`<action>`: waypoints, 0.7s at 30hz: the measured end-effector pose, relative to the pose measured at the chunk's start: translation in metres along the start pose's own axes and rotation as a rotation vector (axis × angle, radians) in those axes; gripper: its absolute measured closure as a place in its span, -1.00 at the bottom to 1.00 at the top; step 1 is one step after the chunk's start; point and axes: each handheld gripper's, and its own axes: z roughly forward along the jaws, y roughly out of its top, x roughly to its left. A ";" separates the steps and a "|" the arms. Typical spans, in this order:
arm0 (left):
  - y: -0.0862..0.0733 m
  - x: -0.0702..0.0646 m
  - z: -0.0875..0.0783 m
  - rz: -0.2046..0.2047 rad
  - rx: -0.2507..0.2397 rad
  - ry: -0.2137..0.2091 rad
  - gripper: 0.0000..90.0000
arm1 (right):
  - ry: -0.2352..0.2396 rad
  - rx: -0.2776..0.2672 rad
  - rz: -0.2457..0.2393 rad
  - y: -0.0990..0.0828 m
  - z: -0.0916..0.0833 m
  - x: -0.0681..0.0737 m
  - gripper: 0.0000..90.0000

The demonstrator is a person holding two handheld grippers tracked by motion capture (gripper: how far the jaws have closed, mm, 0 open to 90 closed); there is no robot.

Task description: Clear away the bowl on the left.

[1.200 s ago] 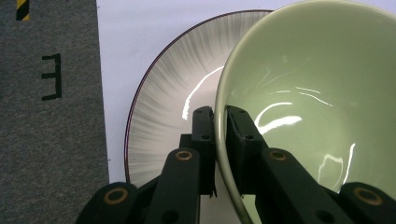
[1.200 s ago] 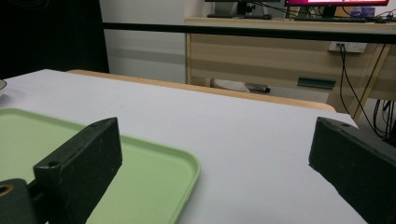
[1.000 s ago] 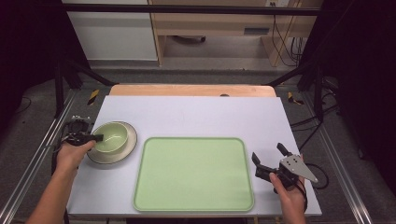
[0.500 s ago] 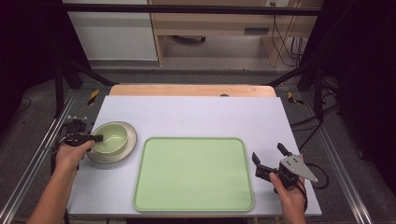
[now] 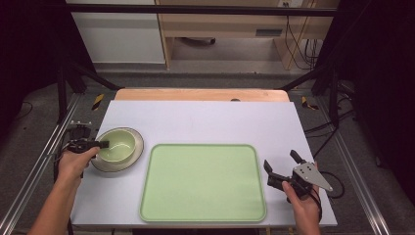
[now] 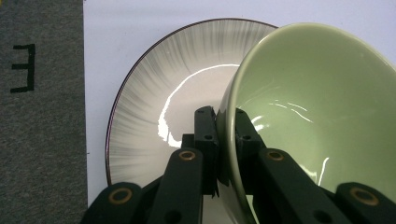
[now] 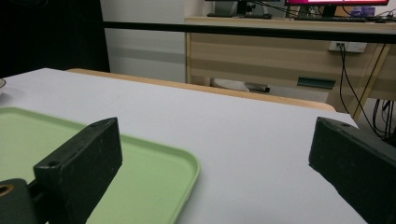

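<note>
Green ceramic bowl (image 5: pixel 117 145) is seen at the left side of the white table (image 5: pixel 205 120), resting on a round grey striped plate (image 5: pixel 133 157). Its near rim is clamped between the closed jaws of the left gripper (image 5: pixel 100 144). A pale green rectangular plastic tray (image 5: pixel 203 183) is placed in the middle. At the right, the right gripper (image 5: pixel 280 165) is held wide open and grips nothing.

High view overhead, gripper views close, table-level
</note>
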 end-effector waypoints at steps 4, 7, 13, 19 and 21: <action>0.000 -0.001 -0.001 -0.007 -0.012 -0.001 0.86 | 0.002 0.001 -0.004 0.000 0.000 0.000 -0.94; 0.001 -0.001 -0.002 -0.023 -0.020 -0.012 0.86 | 0.000 -0.001 -0.001 0.000 0.000 0.000 -0.93; 0.005 -0.010 -0.006 -0.007 -0.028 -0.035 0.86 | 0.001 0.001 0.000 0.000 0.000 0.000 -0.93; 0.012 -0.031 -0.010 0.027 -0.044 -0.072 0.85 | -0.001 -0.003 -0.002 0.000 0.000 0.000 -0.94; 0.016 -0.039 -0.012 0.039 -0.048 -0.081 0.86 | 0.000 -0.004 -0.001 0.001 0.000 0.000 -0.93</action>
